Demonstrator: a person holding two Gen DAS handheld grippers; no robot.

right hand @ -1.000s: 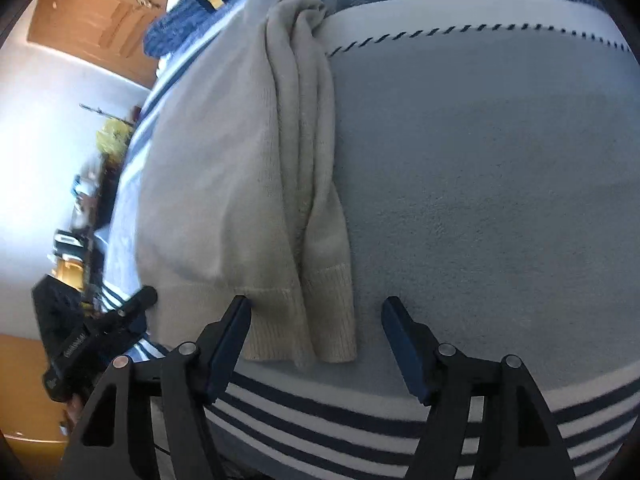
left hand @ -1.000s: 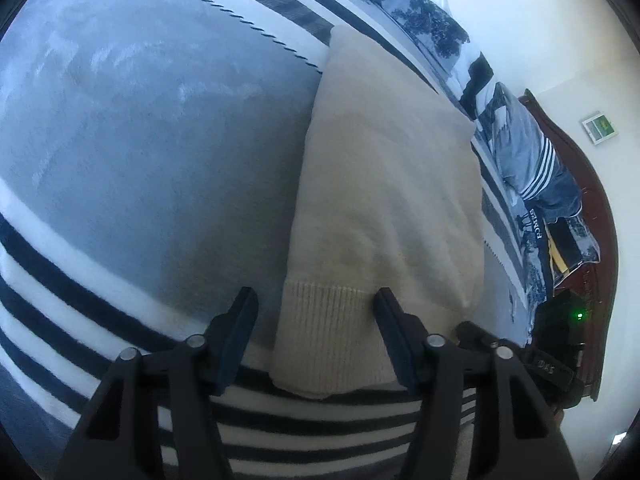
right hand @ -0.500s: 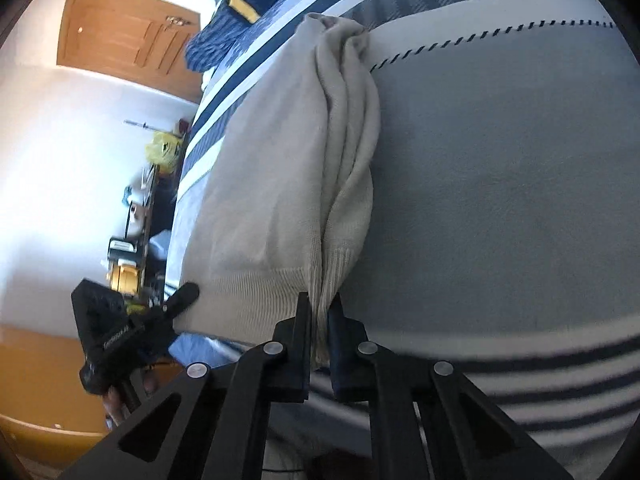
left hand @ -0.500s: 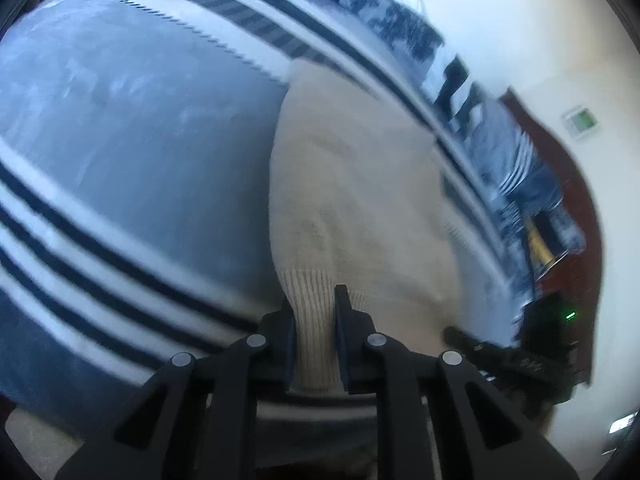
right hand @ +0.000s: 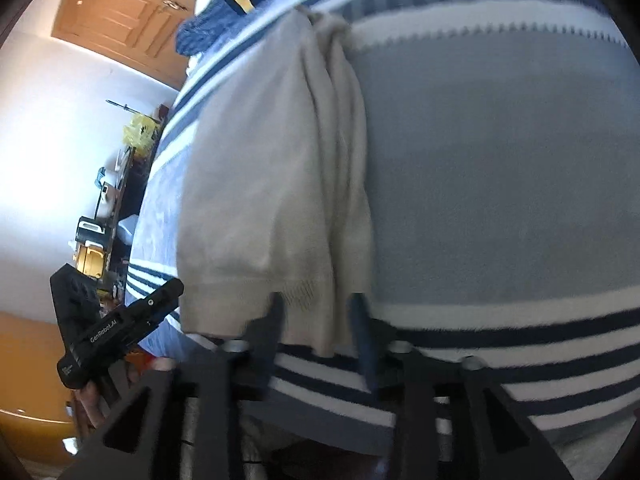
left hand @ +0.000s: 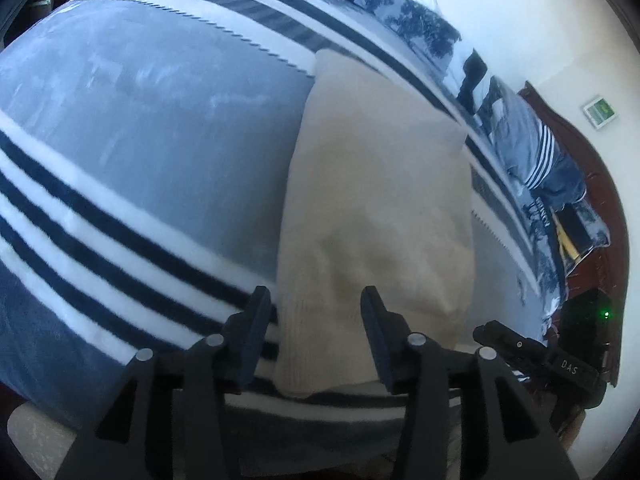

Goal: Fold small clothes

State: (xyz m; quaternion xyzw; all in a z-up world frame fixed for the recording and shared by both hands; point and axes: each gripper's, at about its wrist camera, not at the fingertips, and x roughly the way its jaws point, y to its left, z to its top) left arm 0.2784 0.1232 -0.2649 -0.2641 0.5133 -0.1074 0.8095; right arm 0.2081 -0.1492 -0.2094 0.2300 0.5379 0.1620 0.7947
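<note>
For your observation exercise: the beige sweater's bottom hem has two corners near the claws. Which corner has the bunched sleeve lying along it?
The corner at the right claw: the beige sweater shows rope-like sleeve folds there. At the left claw, the hem lies smooth and flat.

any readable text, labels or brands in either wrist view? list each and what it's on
"DAS" – on the right tool's body, seen from the left wrist view.
"GenRobot.AI" – on the left tool's body, seen from the right wrist view.
Print on the dark pillow: too blurred to read.
Green wall plaque: too small to read.

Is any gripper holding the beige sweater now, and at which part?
Nothing is held. Left gripper and right gripper are open, straddling the sweater hem.
</note>
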